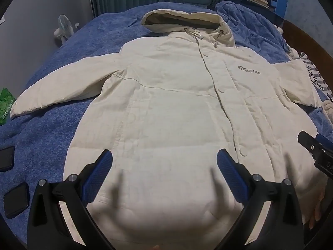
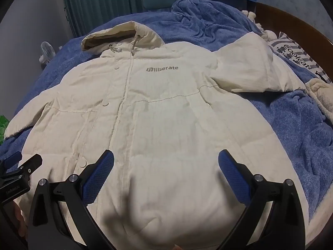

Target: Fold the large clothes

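Right gripper [image 2: 166, 160] hovers over lower front of cream hooded jacket [image 2: 158, 120], jaws spread wide, nothing between blue pads [image 2: 100, 177]. Jacket lies flat, front up, on blue blanket [image 2: 291, 129]; hood [image 2: 116, 39] far ahead, left of gripper. One sleeve [image 2: 249, 66] angles out ahead to right. Left gripper [image 2: 18, 166] just beside, at left edge. Striped pillow [image 2: 297, 56] far right.

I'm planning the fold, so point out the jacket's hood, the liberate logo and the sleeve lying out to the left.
hood [image 1: 183, 20]: left wrist view, on the hood's dark inner lining.
liberate logo [image 2: 162, 69]: right wrist view, on the grey lettering at the chest.
left sleeve [image 1: 60, 83]: left wrist view, on the sleeve's middle, over the blue blanket.
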The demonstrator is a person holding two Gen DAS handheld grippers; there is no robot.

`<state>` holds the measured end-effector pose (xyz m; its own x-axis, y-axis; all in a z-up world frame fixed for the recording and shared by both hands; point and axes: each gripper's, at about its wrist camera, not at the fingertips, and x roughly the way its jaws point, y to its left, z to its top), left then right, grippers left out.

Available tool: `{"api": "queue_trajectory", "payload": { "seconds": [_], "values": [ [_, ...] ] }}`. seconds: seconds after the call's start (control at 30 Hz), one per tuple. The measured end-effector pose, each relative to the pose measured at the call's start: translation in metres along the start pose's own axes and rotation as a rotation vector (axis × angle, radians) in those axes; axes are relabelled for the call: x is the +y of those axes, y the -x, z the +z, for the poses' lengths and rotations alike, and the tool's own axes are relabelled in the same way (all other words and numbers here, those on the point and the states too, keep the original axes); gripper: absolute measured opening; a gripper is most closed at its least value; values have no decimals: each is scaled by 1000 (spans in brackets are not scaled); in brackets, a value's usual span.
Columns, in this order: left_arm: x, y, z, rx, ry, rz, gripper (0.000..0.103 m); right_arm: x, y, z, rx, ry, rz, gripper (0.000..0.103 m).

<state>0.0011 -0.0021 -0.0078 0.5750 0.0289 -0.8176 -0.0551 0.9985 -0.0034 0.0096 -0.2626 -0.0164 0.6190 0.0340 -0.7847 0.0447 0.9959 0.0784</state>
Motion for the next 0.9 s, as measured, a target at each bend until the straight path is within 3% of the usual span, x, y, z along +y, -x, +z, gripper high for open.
{"api": "queue_trajectory", "payload": {
  "seconds": [0.9],
  "values": [
    [0,-1,-1,5,1,-2,96,-3,-5,-1,17,-19,15,97]
  ]
}}
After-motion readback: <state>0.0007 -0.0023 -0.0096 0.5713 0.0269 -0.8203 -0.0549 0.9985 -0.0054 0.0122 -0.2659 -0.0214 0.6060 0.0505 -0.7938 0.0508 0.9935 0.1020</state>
